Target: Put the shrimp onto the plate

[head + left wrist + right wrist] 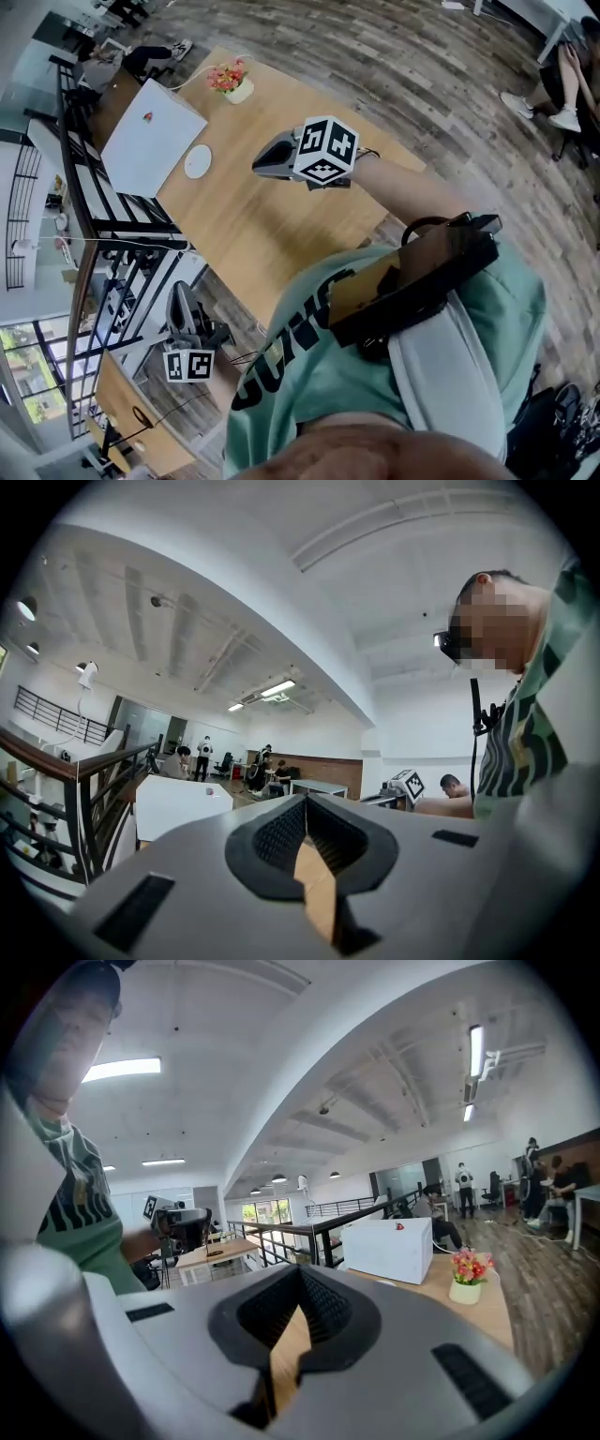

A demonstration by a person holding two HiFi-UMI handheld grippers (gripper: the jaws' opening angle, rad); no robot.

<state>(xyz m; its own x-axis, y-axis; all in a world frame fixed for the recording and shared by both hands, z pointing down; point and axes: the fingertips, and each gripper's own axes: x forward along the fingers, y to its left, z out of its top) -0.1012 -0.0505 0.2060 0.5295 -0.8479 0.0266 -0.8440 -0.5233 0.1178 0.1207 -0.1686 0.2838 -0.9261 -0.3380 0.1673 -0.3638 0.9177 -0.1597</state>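
Head view: a small red shrimp (147, 116) sits on top of a white rectangular box (155, 150) at the far end of the light wooden table (253, 220). A small round white plate (198, 161) lies just beside the box. My right gripper (261, 164) hangs over the table, well apart from both. My left gripper (180, 305) is low, off the table's edge.

Left gripper view: jaws closed on nothing, only table showing through the slit.

Right gripper view: jaws likewise together and empty. The shrimp is a red speck, too small to read. I judge it light, curved, maybe slick. Pinch gently across mid-body
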